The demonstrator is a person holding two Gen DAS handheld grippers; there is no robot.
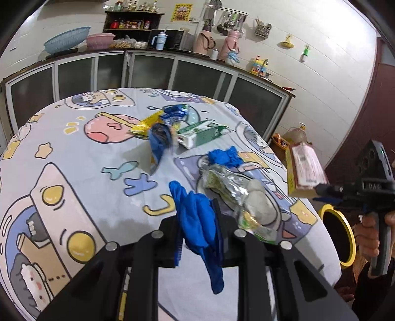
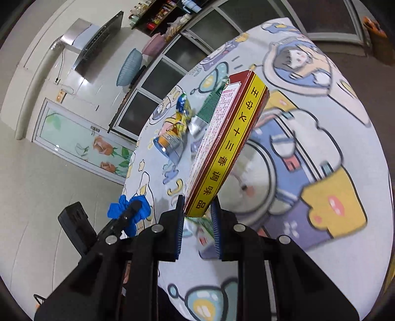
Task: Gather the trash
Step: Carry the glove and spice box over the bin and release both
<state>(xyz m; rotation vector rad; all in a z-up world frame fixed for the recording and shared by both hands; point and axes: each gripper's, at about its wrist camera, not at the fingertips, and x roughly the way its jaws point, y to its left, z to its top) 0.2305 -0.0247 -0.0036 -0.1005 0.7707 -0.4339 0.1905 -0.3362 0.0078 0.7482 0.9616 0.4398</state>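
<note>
Left wrist view: the left tongs [image 1: 197,234] pinch a limp blue glove [image 1: 197,222] above the tabletop [image 1: 98,153]; it dangles and could slip free. Right wrist view: the right tongs [image 2: 197,222] clamp only the bottom end of a box [image 2: 222,143], which could pivot and drop.

A home kitchen: a range hood [image 2: 91,44] on the far wall, hanging utensils [image 1: 229,21], a spice shelf [image 1: 130,23], 2 pink thermoses [image 1: 217,43] on the counter.
</note>
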